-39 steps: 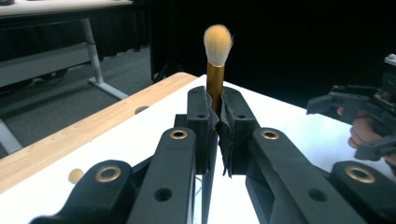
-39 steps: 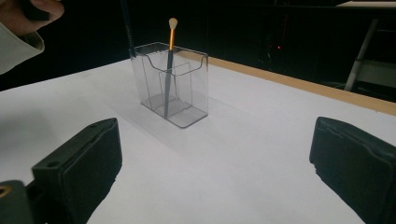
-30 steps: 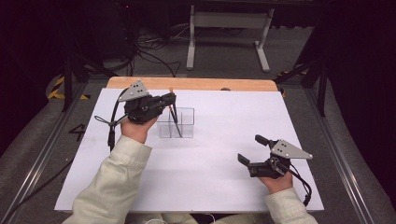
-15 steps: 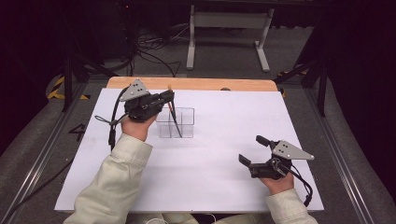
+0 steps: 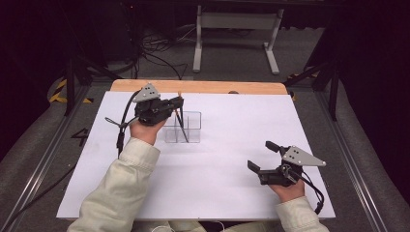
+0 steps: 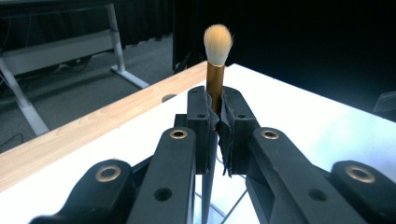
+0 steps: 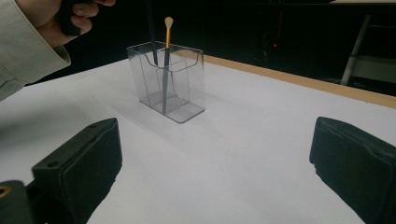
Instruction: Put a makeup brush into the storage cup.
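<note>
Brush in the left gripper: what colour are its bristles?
Pale cream brush bristles, clearest in the left gripper view.

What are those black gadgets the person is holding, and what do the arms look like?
Each hand carries a black two-jaw tool: the left gripper and the right gripper. Their linked black bars are joined by brass-coloured rivets and end in blocky black pads. A grey three-cornered plate with small holes tops each one, and a black cable trails off. The person wears pale cream sleeves with buttoned cuffs.

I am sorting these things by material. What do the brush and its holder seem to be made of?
Brush: pale soft bristles, probably hair or synthetic; a shiny gold, metal-looking ferrule; a dark handle of unclear material.
Holder: clear glossy plastic, probably acrylic, since you see straight through its walls and dividers.
</note>
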`<move>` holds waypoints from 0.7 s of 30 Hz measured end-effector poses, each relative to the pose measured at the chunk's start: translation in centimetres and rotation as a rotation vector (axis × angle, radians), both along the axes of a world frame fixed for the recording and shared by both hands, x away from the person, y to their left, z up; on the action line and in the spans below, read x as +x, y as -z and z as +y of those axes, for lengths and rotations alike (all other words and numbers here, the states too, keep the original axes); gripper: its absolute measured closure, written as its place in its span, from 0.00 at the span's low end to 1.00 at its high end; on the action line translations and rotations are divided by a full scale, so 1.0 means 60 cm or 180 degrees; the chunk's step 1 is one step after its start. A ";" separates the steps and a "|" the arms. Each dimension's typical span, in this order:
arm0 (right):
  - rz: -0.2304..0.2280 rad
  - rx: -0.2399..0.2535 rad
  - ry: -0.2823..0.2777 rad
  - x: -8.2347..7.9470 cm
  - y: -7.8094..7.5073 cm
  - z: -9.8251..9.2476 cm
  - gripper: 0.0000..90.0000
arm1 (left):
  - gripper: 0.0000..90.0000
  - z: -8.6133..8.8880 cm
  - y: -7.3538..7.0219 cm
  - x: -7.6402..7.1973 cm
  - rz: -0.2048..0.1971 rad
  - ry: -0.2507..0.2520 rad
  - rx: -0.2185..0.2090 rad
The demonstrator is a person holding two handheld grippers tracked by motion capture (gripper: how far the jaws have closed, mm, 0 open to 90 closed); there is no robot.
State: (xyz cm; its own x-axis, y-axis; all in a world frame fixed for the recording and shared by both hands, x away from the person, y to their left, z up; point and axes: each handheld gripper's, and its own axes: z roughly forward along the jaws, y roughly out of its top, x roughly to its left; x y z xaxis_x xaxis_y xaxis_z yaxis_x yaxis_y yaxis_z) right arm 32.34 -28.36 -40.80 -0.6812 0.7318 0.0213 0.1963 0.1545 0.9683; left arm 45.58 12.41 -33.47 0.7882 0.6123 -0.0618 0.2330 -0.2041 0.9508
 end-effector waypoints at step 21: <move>0.0004 0.0024 -0.0008 0.001 0.000 -0.001 0.03 | 0.92 -0.007 0.017 0.014 0.0238 -0.0001 0.0170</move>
State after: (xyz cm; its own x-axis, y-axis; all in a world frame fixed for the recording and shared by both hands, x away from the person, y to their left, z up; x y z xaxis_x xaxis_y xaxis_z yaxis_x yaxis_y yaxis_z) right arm 32.40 -28.43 -40.78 -0.6830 0.7299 0.0276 0.1971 0.1477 0.9692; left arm 46.42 11.99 -34.50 0.7825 0.6164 -0.0876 0.3029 -0.2540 0.9185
